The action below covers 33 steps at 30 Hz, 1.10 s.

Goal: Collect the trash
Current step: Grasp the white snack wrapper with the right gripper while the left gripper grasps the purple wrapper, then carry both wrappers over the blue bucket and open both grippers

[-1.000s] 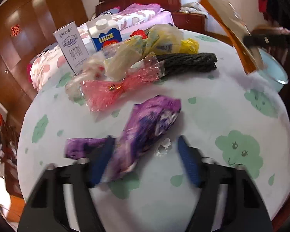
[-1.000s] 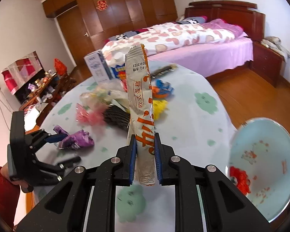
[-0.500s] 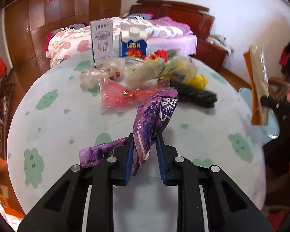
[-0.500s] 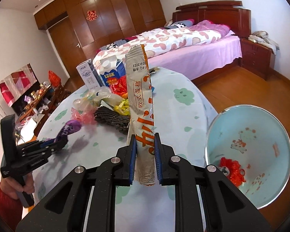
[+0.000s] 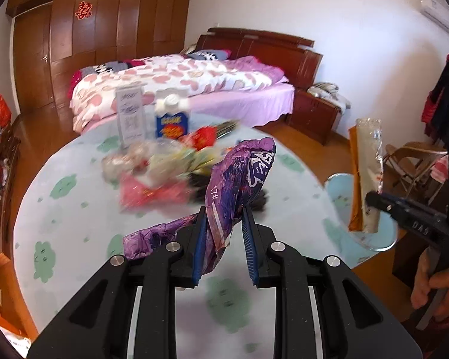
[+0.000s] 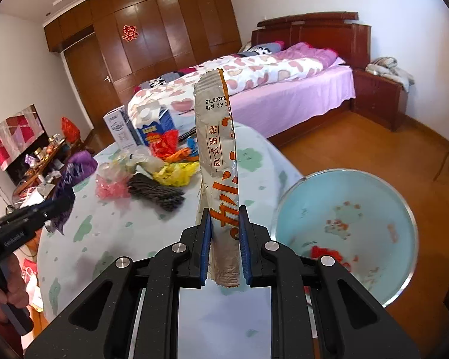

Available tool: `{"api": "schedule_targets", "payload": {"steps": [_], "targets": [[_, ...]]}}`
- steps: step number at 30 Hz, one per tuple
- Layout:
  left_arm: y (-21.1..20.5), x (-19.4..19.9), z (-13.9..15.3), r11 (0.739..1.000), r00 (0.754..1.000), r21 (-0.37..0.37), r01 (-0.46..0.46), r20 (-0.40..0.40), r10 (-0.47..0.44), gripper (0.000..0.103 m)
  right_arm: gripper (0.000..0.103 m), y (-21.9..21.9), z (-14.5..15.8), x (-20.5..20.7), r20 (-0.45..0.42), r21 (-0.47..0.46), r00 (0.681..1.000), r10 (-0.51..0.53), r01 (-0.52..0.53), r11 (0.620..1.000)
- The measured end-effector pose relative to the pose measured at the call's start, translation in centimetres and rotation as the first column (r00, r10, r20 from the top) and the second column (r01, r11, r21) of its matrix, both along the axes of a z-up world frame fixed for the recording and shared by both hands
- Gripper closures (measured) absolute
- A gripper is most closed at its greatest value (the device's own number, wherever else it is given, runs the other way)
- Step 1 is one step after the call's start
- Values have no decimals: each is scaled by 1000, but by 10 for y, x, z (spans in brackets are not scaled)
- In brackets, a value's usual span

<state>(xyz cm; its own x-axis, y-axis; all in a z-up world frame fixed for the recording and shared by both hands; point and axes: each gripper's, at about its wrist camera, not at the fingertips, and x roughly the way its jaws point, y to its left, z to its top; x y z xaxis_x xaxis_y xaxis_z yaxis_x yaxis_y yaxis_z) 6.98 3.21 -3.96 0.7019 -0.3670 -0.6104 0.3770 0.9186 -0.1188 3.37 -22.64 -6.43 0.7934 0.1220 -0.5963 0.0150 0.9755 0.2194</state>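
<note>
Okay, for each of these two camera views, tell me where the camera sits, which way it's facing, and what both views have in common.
Left wrist: on the left gripper, looking along its fingers over the round table toward the bed; it clamps a purple wrapper. The right gripper and hand show at right.
Right wrist: on the right gripper, facing bed and wardrobe; it clamps an orange-and-white wrapper. The left gripper and hand show at left.
Shared: table, trash pile, light blue bin, bed, both wrappers.
</note>
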Motion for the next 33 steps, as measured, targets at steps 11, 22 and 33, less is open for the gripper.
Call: {"api": "schedule_targets", "payload": {"steps": [11, 22, 33], "targets": [[-73, -16, 18, 996, 995, 21, 88, 34, -89, 80, 85, -38, 9, -26, 23, -11, 997, -79, 80, 997], [-135, -27, 21, 985, 985, 46, 163, 49, -166, 80, 85, -77, 10, -38, 16, 3, 983, -185, 185, 983], [-180, -21, 12, 978, 979, 61, 199, 22, -201, 79, 84, -106, 3, -42, -5, 0, 967, -253, 253, 967]]}}
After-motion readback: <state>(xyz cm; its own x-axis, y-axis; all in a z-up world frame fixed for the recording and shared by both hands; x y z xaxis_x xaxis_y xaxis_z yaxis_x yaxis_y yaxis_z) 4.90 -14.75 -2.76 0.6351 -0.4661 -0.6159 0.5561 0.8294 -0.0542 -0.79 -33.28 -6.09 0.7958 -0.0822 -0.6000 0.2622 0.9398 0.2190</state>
